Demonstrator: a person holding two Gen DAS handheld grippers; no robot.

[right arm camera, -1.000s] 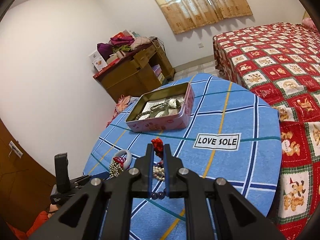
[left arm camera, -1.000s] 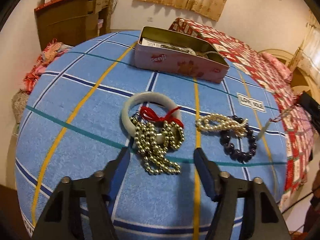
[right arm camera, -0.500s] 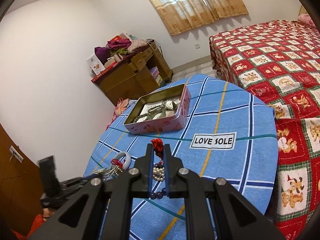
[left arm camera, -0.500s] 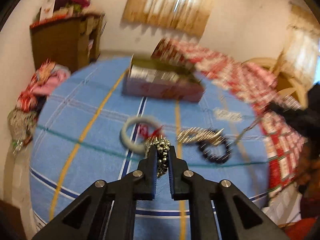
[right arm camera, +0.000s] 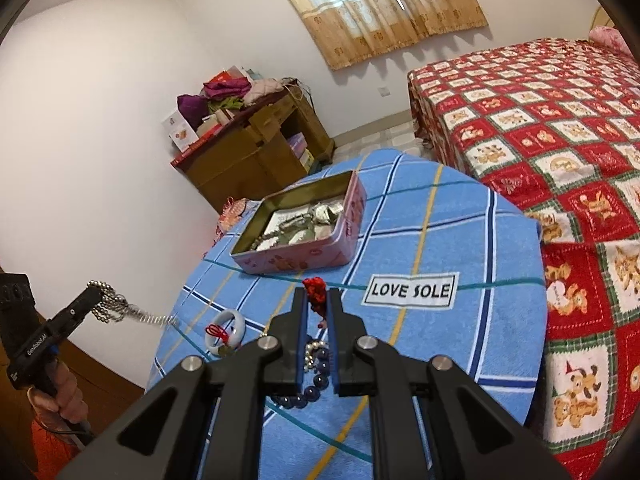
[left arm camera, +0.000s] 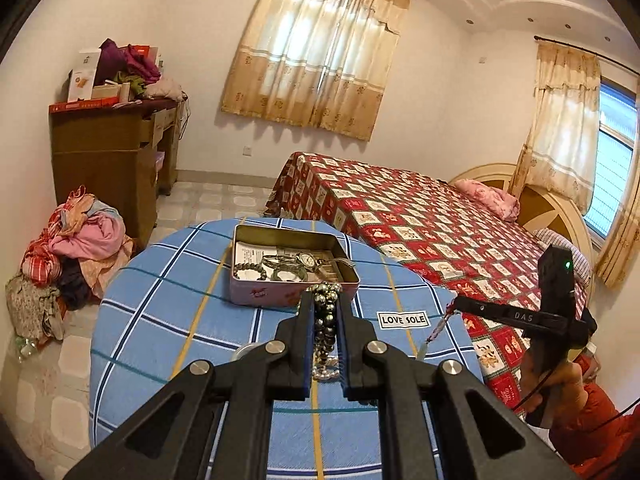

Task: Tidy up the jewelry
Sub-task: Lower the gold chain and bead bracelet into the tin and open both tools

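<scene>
My left gripper is shut on a metallic bead necklace and holds it lifted above the blue table; in the right wrist view the necklace hangs from it at the left. My right gripper is shut on a red-corded pendant, held above the table; the cord dangles in the left wrist view. The open pink tin with a watch and bracelets stands at the far side, also in the right wrist view. A white jade bangle, pearl strand and dark bead bracelet lie on the cloth.
The round table has a blue plaid cloth with a "LOVE SOLE" label. A bed with a red quilt stands right of it. A wooden cabinet and a clothes pile are at the left.
My left gripper closed on the metallic bead necklace and lifted it off the table, away from the bangle. The right gripper kept its hold on the pendant and rose slightly.
</scene>
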